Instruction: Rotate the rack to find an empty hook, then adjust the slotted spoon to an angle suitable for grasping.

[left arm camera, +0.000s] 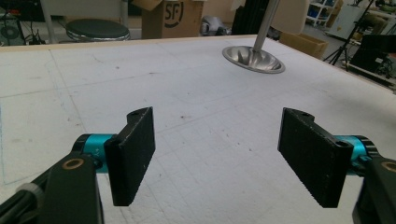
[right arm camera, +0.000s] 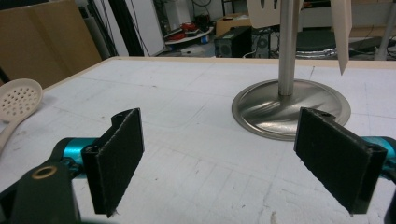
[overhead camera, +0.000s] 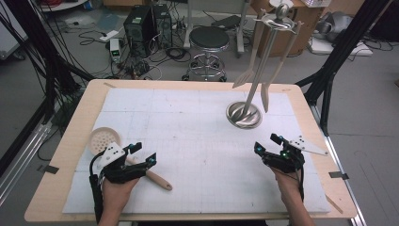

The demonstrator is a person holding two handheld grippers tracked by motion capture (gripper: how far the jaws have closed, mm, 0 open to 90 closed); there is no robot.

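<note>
A steel utensil stand [overhead camera: 243,115] rises from its round base at the back right of the white mat, with cream utensils [overhead camera: 249,61] hanging from its top. Its base [left arm camera: 253,59] lies ahead in the left gripper view and closer [right arm camera: 290,107] in the right gripper view. A cream slotted spoon [overhead camera: 104,140] lies at the front left, its handle [overhead camera: 159,180] running under my left gripper [overhead camera: 143,152]; its bowl [right arm camera: 18,99] also shows at the left of the right gripper view. My left gripper [left arm camera: 219,156] is open and empty. My right gripper [overhead camera: 266,143] [right arm camera: 229,161] is open and empty near the front right.
The white gridded mat [overhead camera: 197,141] covers a wooden table [overhead camera: 66,141]. Behind the table stand a round stool [overhead camera: 209,40], computer cases [overhead camera: 141,23] and loose cables on the floor. Black frame legs [overhead camera: 329,70] stand at the right.
</note>
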